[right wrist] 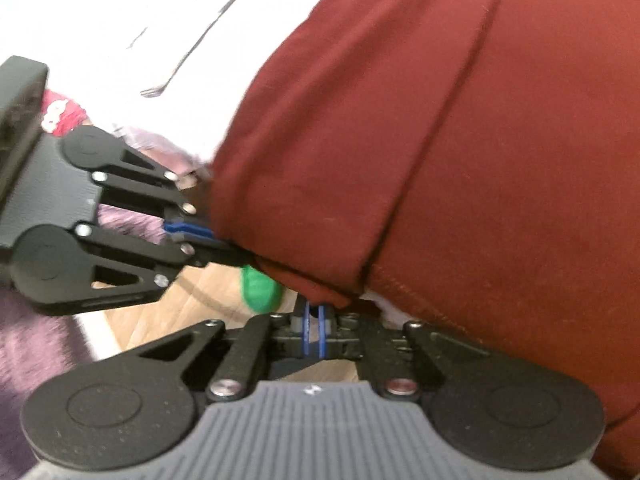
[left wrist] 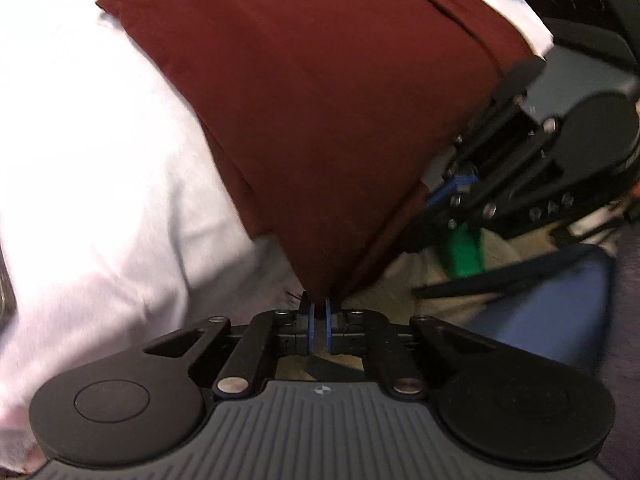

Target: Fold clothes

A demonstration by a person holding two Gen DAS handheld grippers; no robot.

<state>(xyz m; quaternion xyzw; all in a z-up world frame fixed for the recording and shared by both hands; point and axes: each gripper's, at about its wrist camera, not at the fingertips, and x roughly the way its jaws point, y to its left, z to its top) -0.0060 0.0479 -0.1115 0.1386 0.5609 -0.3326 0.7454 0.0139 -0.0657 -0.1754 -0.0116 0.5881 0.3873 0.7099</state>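
Observation:
A dark red garment (left wrist: 320, 120) lies across a white cover (left wrist: 100, 160), its near part lifted into a point. In the left wrist view my left gripper (left wrist: 319, 306) is shut on that lowest corner, blue pads pinching the cloth. To the right, my right gripper (left wrist: 444, 188) grips the garment's edge. In the right wrist view the folded red garment (right wrist: 460, 140) fills the right side. My right gripper (right wrist: 315, 310) is shut on its hemmed lower corner. My left gripper (right wrist: 224, 240) reaches in from the left and is clamped on the cloth's edge close by.
A fork (right wrist: 192, 40) lies on the white cover (right wrist: 120, 0) beyond the garment. A green object (right wrist: 260, 288) sits on the wooden floor (right wrist: 160, 320) below both grippers. A purple fluffy rug (right wrist: 32, 340) is at left, and something blue (left wrist: 552, 320) lies at lower right.

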